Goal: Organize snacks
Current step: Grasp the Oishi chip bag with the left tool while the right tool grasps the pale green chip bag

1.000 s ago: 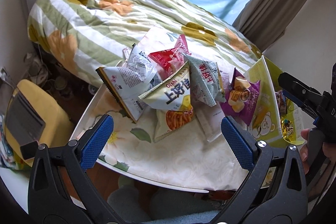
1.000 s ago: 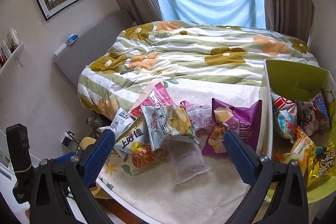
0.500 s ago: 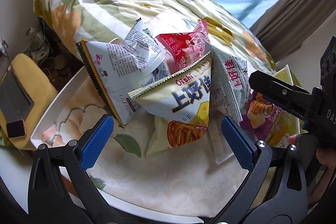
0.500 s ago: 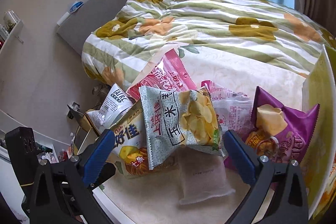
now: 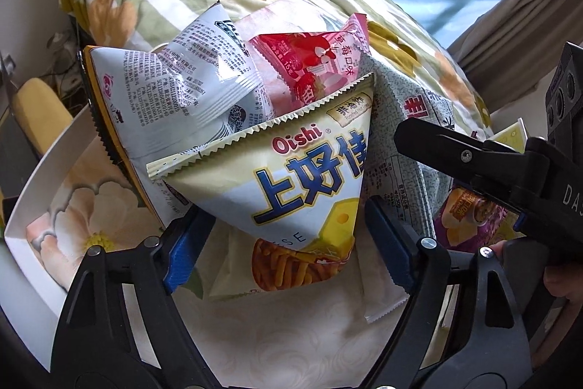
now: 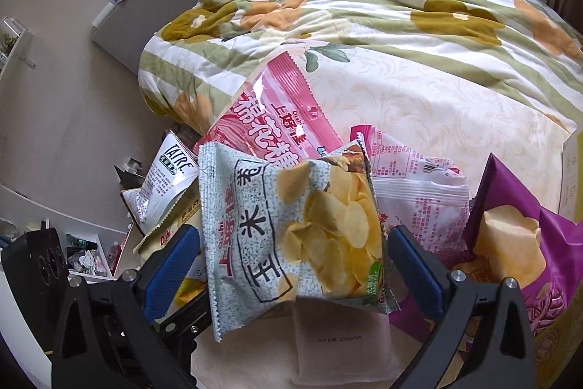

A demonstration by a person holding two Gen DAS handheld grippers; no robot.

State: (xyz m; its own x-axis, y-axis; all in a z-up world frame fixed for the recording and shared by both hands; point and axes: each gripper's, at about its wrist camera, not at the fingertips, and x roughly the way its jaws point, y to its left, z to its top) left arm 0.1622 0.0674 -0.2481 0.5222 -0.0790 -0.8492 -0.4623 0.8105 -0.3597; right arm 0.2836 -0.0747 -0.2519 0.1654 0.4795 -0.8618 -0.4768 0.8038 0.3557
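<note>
A pile of snack bags lies on a floral-topped table [image 5: 91,217]. My left gripper [image 5: 286,225] points down at a cream Oishi bag [image 5: 291,177]. Its jaws are closing, with the bag's lower part between the blue pads [image 5: 186,250]; I see no firm press. My right gripper [image 6: 293,243] stands open with a grey-green potato chip bag [image 6: 291,228] between its pads. In the left wrist view the same bag [image 5: 411,112] lies right of the Oishi bag. A pink strawberry bag [image 5: 313,61] and a white printed bag [image 5: 164,97] lie behind it.
A purple chip bag [image 6: 510,243] lies at the right, beside a yellow-green box [image 6: 572,170]. A pink candy-floss bag [image 6: 277,112] and a pale pouch [image 6: 339,341] are also in the pile. A flowered quilt [image 6: 364,6] covers the bed behind.
Both grippers have come down close to the pile. The left jaws have narrowed around the Oishi bag. The right jaws keep their wide gap.
</note>
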